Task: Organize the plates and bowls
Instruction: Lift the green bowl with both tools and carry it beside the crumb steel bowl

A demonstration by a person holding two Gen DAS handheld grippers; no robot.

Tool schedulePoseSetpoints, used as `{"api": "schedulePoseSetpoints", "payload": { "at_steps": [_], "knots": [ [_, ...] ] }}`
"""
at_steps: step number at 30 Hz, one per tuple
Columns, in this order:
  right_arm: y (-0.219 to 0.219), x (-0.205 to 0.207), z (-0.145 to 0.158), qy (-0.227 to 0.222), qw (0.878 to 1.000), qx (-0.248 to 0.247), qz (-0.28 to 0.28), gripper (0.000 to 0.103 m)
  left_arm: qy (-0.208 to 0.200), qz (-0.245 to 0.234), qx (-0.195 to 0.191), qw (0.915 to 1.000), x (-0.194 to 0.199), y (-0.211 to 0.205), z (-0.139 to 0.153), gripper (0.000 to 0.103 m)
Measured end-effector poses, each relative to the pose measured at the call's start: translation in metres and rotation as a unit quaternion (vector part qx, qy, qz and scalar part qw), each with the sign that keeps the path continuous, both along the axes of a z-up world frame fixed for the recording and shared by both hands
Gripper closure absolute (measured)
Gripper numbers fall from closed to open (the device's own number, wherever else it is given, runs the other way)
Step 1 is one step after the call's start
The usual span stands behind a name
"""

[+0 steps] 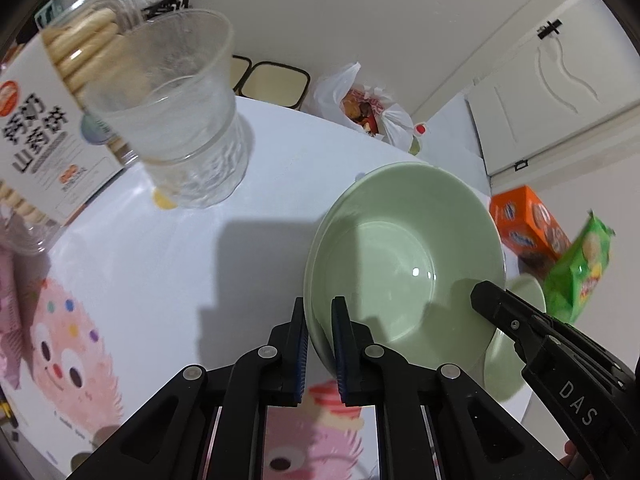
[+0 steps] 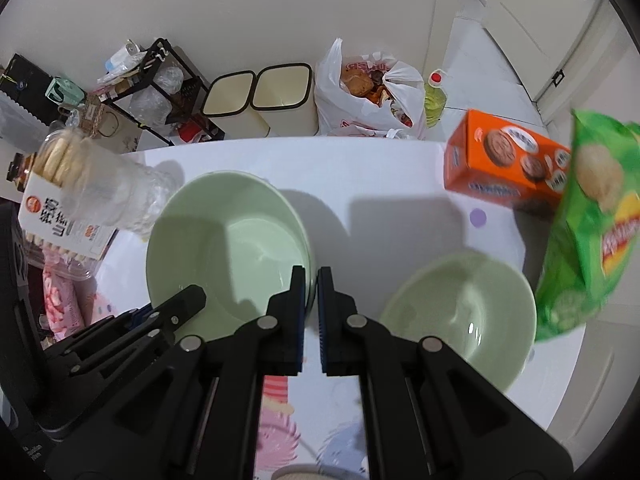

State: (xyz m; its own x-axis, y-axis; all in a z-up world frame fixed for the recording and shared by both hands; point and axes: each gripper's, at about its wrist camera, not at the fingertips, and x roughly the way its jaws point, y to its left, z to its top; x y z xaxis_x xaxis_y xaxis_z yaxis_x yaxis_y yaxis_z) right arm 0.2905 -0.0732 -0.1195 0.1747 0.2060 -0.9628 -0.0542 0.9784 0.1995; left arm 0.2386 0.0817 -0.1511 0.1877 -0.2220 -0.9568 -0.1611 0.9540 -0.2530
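- The desk (image 2: 384,168) is white with pink cartoon prints along its near edge, and stands beside a cream wall.
- On the floor past the far edge stand two cream bins (image 2: 256,96) with dark rims, a white plastic bag (image 2: 360,92) of food, a bottle of yellow oil (image 2: 435,98) and a black wire rack (image 2: 160,80) of clutter.
- A white panelled door (image 1: 560,92) shows to the right in the left wrist view.
- At the desk's left side lies a box of biscuits (image 1: 48,120), with a clear ribbed plastic cup (image 1: 188,120) just in front of it.
- At the right side an orange cookie box (image 2: 500,164) lies near a green chip bag (image 2: 588,216).
- Two pale green bowls are on the desk: a large bowl (image 2: 224,240) towards the left and a second bowl (image 2: 460,312) just to its right, apart from it.
- The left gripper (image 1: 320,312) has its fingers (image 1: 298,344) narrow, one inside and one outside the large bowl's near-left rim, holding it.
- The right gripper (image 2: 312,280) has its fingers (image 2: 330,308) drawn almost together at the large bowl's right rim; the rim sits in the slim gap, and contact looks likely, though I cannot tell for sure.
- The large bowl appears tilted in the left wrist view.
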Motion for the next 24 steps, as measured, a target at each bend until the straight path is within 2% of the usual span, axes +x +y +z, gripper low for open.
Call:
{"api": "schedulePoseSetpoints", "payload": {
  "at_steps": [9,24],
  "knots": [
    [-0.005,-0.051,0.024,-0.011,1.0,0.002,-0.006,0.096,-0.014,-0.007,0.005,0.9999,-0.051,-0.005,0.022,0.093],
    [-0.025,-0.171,0.053,-0.027,1.0,-0.002,-0.004,0.096,-0.027,-0.014,0.01,0.9995,-0.172,-0.028,0.049,0.093]
  ]
}}
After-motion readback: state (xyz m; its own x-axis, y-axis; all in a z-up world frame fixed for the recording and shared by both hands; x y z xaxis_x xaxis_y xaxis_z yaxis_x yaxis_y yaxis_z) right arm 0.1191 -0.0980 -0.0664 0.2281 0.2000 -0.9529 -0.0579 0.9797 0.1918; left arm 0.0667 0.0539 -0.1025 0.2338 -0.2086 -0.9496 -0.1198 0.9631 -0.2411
